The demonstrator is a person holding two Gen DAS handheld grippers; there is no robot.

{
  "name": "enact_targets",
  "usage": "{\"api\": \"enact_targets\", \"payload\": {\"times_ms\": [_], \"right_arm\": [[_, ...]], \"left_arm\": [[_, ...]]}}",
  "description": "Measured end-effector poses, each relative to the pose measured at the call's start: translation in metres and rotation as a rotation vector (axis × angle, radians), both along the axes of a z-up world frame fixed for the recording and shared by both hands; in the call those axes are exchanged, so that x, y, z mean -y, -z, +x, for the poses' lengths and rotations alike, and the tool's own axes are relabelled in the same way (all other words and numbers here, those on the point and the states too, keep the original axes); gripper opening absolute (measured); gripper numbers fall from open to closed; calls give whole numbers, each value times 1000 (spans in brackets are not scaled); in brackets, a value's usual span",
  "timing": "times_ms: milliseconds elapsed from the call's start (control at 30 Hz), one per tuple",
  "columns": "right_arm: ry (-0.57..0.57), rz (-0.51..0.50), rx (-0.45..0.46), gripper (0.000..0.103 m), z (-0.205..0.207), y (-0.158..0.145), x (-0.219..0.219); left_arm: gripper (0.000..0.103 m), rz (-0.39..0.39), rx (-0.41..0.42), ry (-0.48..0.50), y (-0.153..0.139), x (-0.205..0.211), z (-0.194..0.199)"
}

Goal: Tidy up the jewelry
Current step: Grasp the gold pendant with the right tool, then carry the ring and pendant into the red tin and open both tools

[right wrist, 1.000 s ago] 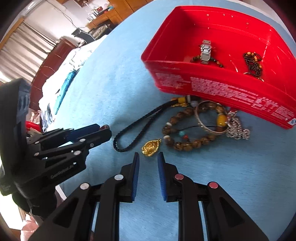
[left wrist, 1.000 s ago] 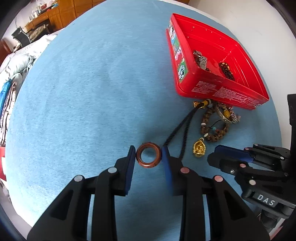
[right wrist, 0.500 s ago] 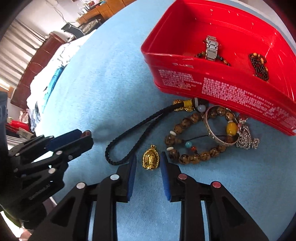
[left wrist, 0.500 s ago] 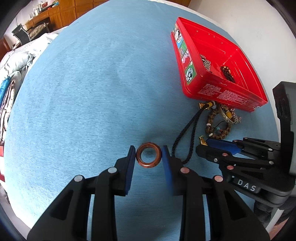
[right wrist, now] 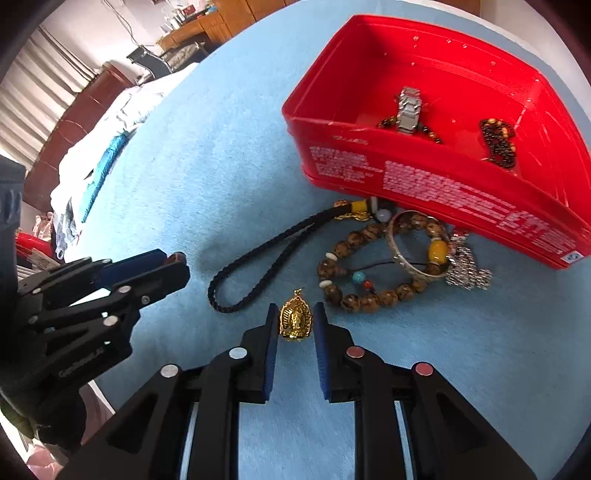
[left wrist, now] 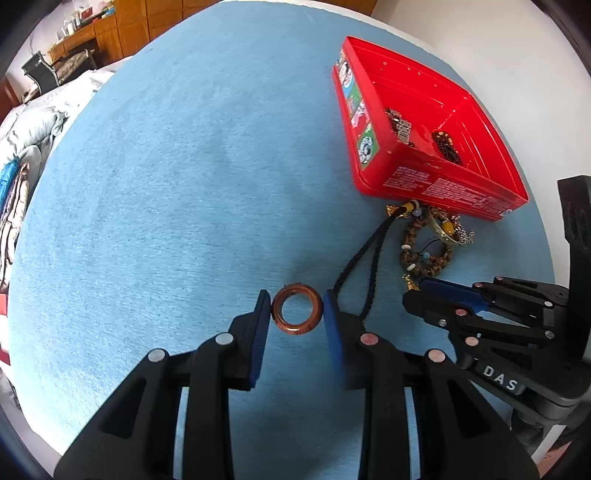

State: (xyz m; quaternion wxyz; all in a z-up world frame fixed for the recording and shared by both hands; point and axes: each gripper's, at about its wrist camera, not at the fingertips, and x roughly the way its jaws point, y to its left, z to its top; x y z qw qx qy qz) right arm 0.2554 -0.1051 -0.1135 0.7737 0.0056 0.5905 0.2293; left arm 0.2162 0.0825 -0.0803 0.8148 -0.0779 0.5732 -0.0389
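A brown ring (left wrist: 280,320) hangs just above the blue cloth, and my left gripper (left wrist: 295,300) is shut on it. A gold pendant (right wrist: 295,320) lies on the cloth between the jaws of my right gripper (right wrist: 295,314). Those jaws are closing, with a thin gap still on each side of the pendant. The red tray (right wrist: 406,173) sits behind it and holds a silver watch band (right wrist: 408,109) and a dark bead bracelet (right wrist: 498,142). Against the tray's front wall lie a black cord (right wrist: 258,266), a wooden bead bracelet (right wrist: 354,295), a silver bangle (right wrist: 417,266) and a silver chain (right wrist: 465,273).
The blue cloth (left wrist: 166,184) covers a round table that drops off at the near and left edges. A bed with linens (left wrist: 33,129), wooden cabinets (left wrist: 122,22) and a chair stand beyond the left side. A white wall (left wrist: 480,48) is behind the tray (left wrist: 436,188).
My right gripper has moved forward to the gold pendant, which now sits between its jaws, and the jaws have narrowed. The left gripper still holds the ring in the same spot.
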Motion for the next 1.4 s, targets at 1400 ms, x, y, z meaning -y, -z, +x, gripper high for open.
{"api": "enact_targets", "payload": {"times_ms": [1400], "right_arm": [[293, 82, 146, 18, 126, -43, 141]], "left_arm": [[28, 12, 43, 92, -40, 129, 162]]}}
